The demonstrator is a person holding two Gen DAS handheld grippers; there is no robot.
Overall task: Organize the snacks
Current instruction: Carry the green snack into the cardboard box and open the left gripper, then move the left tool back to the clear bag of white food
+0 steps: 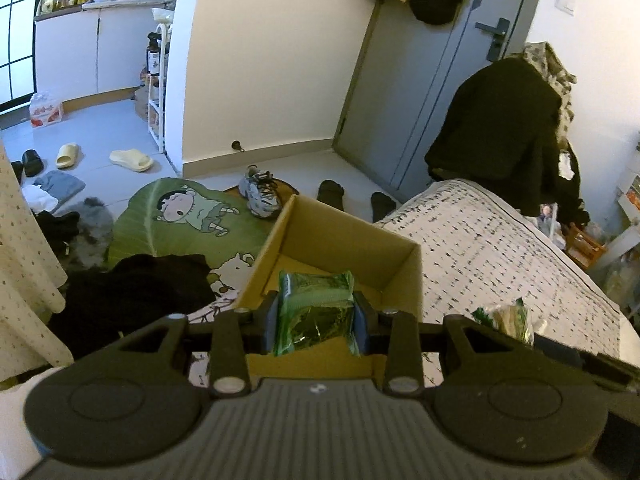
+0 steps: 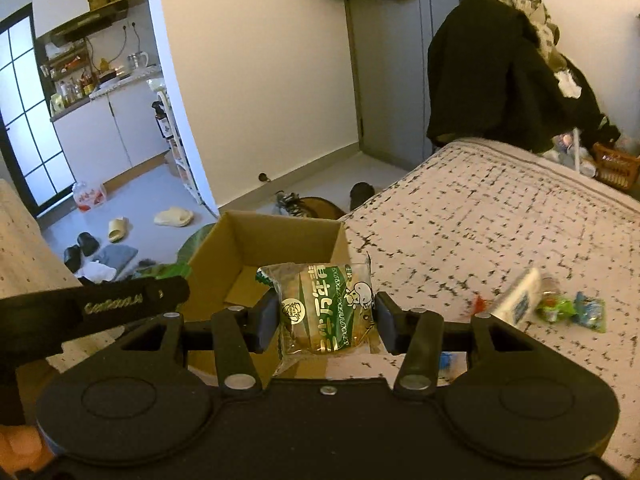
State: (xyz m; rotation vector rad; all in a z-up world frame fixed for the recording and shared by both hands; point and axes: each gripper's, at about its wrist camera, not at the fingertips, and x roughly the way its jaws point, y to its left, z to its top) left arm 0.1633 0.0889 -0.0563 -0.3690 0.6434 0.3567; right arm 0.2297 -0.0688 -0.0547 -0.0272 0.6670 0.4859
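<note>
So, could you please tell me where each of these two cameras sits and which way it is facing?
Left wrist: on the left gripper, looking along its fingers into the cardboard box; gripper shut on a green snack packet.
Right wrist: on the right gripper, facing the box from its right; gripper shut on a green-and-clear snack packet; the left gripper's arm crosses in at left.
Shared: the box, the bed, the door.
</note>
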